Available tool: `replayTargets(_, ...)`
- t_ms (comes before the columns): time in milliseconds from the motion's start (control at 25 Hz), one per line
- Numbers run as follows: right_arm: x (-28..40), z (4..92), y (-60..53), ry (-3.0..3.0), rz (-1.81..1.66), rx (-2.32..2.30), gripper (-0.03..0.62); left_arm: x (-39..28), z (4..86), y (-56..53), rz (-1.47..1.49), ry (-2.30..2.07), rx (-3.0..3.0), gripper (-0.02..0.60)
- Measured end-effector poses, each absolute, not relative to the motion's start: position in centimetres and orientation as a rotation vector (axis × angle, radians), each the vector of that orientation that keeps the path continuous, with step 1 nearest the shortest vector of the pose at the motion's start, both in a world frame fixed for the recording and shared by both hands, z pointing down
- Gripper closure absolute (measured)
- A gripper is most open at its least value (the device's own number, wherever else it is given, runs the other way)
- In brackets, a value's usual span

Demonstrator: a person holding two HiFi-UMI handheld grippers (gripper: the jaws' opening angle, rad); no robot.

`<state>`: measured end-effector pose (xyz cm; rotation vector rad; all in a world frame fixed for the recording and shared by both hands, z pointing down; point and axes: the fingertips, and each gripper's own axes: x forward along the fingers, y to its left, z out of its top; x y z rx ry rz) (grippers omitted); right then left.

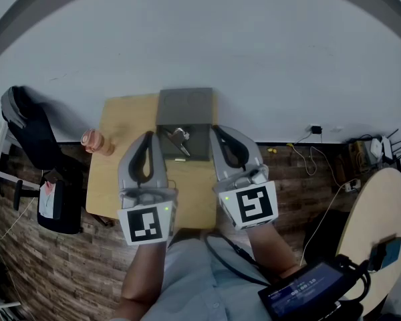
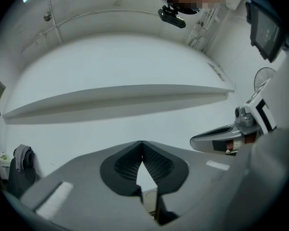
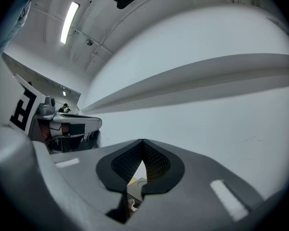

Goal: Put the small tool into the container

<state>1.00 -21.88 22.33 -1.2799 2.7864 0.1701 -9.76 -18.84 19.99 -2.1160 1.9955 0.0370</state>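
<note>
A grey container (image 1: 184, 105) sits open at the far side of the wooden table (image 1: 113, 172). A small shiny metal tool (image 1: 180, 139) lies in its nearer half. My left gripper (image 1: 149, 136) hovers just left of the container. It is shut, with nothing between its fingers. My right gripper (image 1: 216, 130) hovers at the container's right edge, also shut and empty. In the left gripper view the ribbed pads (image 2: 154, 163) meet at the tip, and the left gripper (image 2: 142, 143) points at a white wall. The right gripper (image 3: 143, 141) looks the same in its own view.
A pink-orange object (image 1: 93, 140) stands at the table's left edge. A dark bag on a chair (image 1: 30, 129) is on the left. Cables (image 1: 307, 154) and a round pale table (image 1: 377, 223) are on the right. A screen device (image 1: 306, 291) hangs by the person's body.
</note>
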Motion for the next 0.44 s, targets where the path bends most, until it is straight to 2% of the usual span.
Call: replayTargets(440,1.23,22.63,-21.90,2.786,0.167,-1.284,0.594,-9.35,20.07,-18.87,0.036,1.984,-2.114,0.572)
